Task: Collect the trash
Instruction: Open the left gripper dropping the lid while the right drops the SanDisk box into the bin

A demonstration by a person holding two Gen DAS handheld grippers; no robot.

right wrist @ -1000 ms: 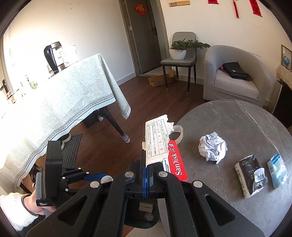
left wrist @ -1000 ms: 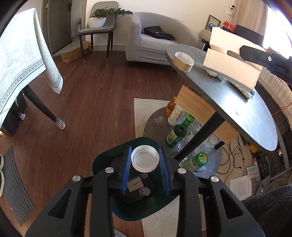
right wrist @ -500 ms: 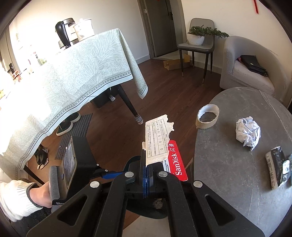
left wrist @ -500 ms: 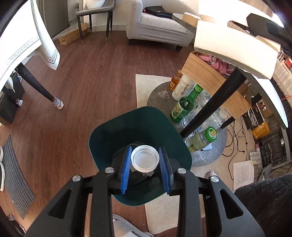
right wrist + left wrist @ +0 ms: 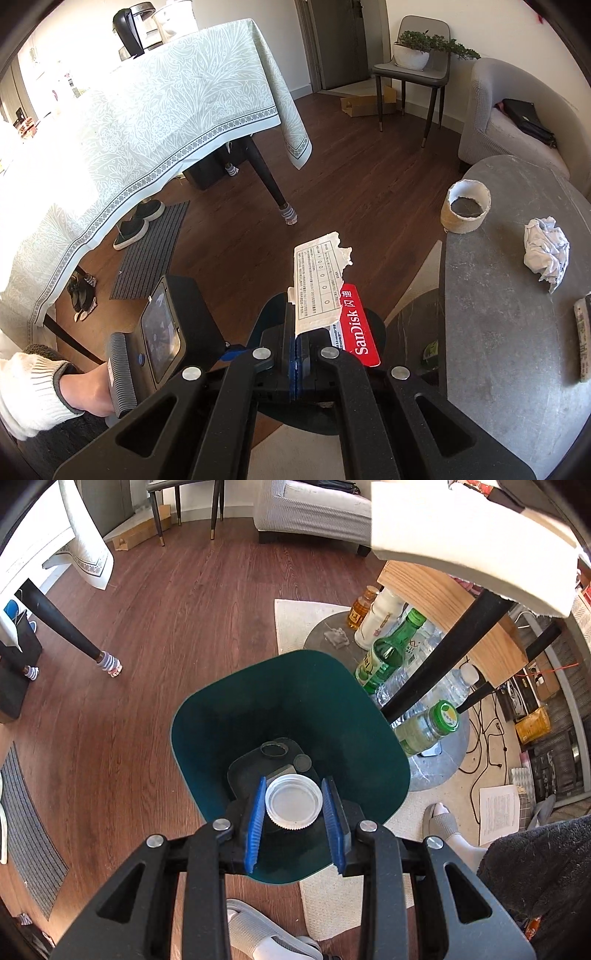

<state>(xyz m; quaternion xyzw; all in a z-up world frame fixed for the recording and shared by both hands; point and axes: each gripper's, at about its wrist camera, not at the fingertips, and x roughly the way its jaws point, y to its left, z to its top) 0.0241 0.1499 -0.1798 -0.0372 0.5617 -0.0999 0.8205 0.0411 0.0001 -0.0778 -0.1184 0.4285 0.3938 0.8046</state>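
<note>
My left gripper (image 5: 293,805) is shut on a white plastic lid (image 5: 293,805) and holds it over the open mouth of a dark green trash bin (image 5: 236,716) on the floor. Dark scraps lie at the bin's bottom. My right gripper (image 5: 298,339) is shut on a torn white and red SanDisk package (image 5: 325,291), above the bin's rim (image 5: 376,321) and left of the round grey table (image 5: 498,332). The package's pale underside (image 5: 461,535) shows at the top of the left wrist view. On the table lie a tape roll (image 5: 466,210), a crumpled paper ball (image 5: 546,251) and a wrapper (image 5: 583,336).
Several bottles (image 5: 384,657) stand on a low round shelf under the table, beside a black table leg (image 5: 439,664). A cloth-covered dining table (image 5: 147,122) stands left. A sofa (image 5: 517,122) and chair (image 5: 413,70) are at the back. My feet in slippers (image 5: 443,827) are near the bin.
Both grippers moved toward the bin. The left one with the lid came down over its mouth. The right one carried the package off the table edge to above the bin.
</note>
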